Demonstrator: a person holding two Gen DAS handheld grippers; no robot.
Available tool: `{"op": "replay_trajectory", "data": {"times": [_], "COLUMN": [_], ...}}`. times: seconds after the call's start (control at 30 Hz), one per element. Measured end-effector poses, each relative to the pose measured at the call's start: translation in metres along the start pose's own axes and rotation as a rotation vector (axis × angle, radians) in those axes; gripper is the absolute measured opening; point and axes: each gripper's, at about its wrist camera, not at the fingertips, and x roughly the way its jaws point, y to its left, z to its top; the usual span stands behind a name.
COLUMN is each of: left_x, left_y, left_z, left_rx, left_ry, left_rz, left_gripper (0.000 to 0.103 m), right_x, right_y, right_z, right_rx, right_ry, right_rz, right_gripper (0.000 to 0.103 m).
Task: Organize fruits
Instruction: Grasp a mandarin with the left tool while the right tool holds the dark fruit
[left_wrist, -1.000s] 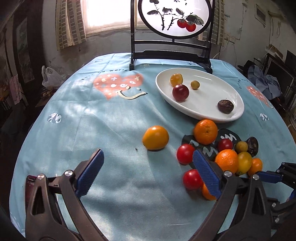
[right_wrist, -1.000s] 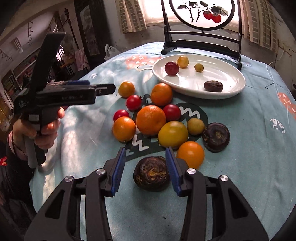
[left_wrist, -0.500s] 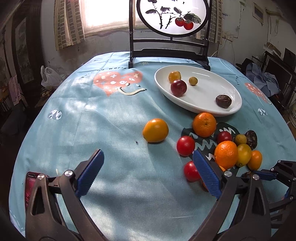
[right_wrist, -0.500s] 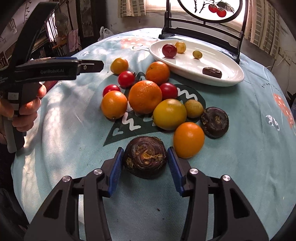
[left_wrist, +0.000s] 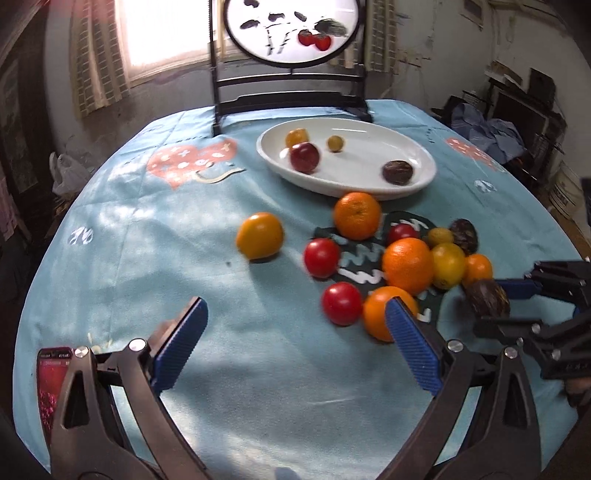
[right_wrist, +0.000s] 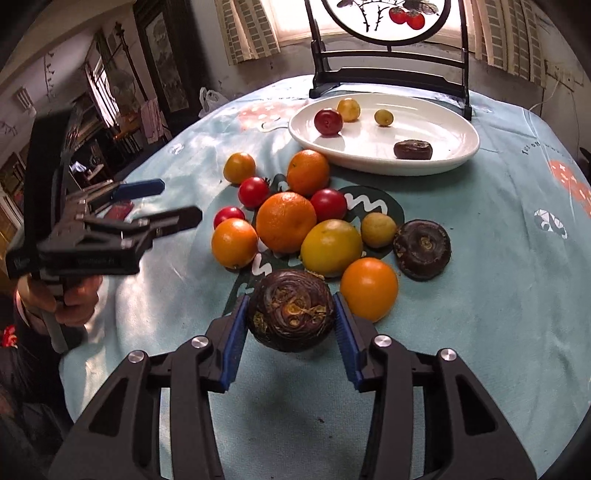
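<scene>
A dark brown, rough round fruit (right_wrist: 291, 314) sits between the blue pads of my right gripper (right_wrist: 291, 299). The jaws are closing, and both pads touch its sides. The left wrist view shows the same fruit (left_wrist: 485, 297) in the right gripper (left_wrist: 495, 306) at the right edge. My left gripper (left_wrist: 295, 306) is wide open over bare cloth with nothing between its fingers, just left of an orange (left_wrist: 384, 314) and a red tomato (left_wrist: 341, 302). A white oval plate (right_wrist: 424, 125) at the back holds several small fruits.
A pile of oranges, tomatoes, yellow fruits and another dark fruit (right_wrist: 421, 243) lies on the blue tablecloth (left_wrist: 147, 240). One orange fruit (left_wrist: 260, 234) lies apart. A phone (left_wrist: 51, 387) is at the near left. A black screen stand (left_wrist: 291, 99) is behind the plate.
The right pads have come in against the dark fruit, which now looks raised a little off the cloth. The left gripper has shifted toward the fruit pile and rolled slightly, still open.
</scene>
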Motion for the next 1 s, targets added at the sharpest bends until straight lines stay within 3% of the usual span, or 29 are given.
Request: {"op": "replay_trajectory", "data": {"times": [0.07,0.2,0.43,0.63,1.0], "left_x": [-0.004,-0.01,-0.001,0.017,0.031], "left_y": [-0.018,-0.044,-0.048,-0.051,-0.068], "left_z": [-0.003,-0.01,-0.008,-0.005,-0.008], "left_rx": [0.087,0.229,0.246,0.27,0.381], "left_ry": [-0.018,-0.071,-0.041,0.008,0.0], "left_rz": [-0.062,-0.083,-0.151,-0.119,-0.045], "left_gripper": [0.099,0.089,0.066,0.046,0.044], "right_x": [-0.002,-0.003,-0.001,0.0,0.0], "right_y": [-0.006,-0.005,-0.003,-0.005,-0.006], "right_z": [0.001,0.001,-0.001,-0.003,-0.004], "right_rx": [0.034,0.045,0.04,0.047,0.058], "right_ry": [-0.004,-0.003,0.01,0.018,0.023], "right_rz": [0.012,0.013,0.008,0.008,0.003], "right_gripper": [0.046,0.046,0.046,0.046,0.046]}}
